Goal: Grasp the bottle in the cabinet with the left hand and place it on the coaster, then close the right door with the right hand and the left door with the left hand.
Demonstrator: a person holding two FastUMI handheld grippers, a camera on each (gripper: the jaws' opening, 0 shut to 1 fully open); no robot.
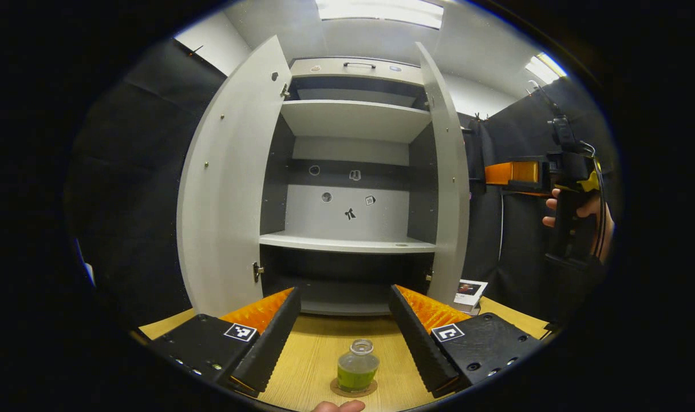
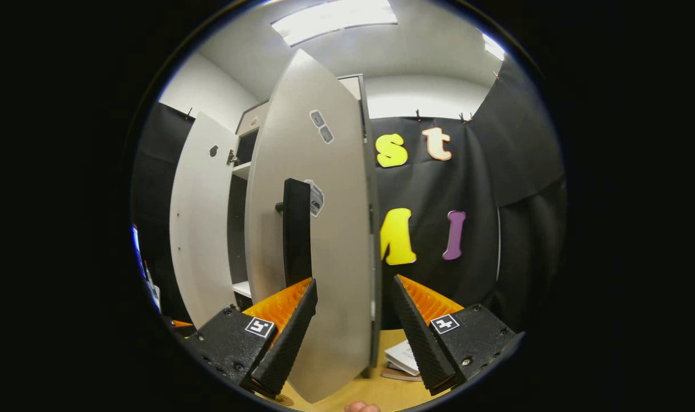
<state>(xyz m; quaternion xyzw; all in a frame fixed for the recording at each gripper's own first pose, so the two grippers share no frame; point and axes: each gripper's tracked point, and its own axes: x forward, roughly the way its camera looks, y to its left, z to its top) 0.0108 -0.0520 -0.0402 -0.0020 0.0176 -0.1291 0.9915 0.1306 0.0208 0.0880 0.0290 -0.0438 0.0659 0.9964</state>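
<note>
Bottle [image 1: 358,365] is standing upright on the coaster [image 1: 354,389], on the wooden surface [image 1: 307,355], near side, in front of the cabinet [image 1: 353,171]. It's holding green liquid in its lower part, with no cap showing on the neck. Left tool [image 1: 344,335] is sitting released, fingers spread wide, bottle lying between them but touching neither; open room on both sides of it.

Cabinet is standing on the far side of the surface, both doors swung open. Left door [image 1: 227,183] is angling out to the left, right door [image 1: 447,177] showing nearly edge-on. Shelves are looking bare apart from small stickers on the back panel.

Right tool [image 2: 353,332] is also sitting released, fingers apart, straddling the free edge of the right door [image 2: 319,229]; whether either finger is touching the panel I cannot tell. The dark handle [image 2: 296,232] is sitting on the door's face just above the left finger. In the left gripper view the right tool [image 1: 510,171] is showing at far right, a hand [image 1: 576,209] gripping it, beside the door.

A booklet [image 1: 469,294] is lying on the surface at the cabinet's right foot.
</note>
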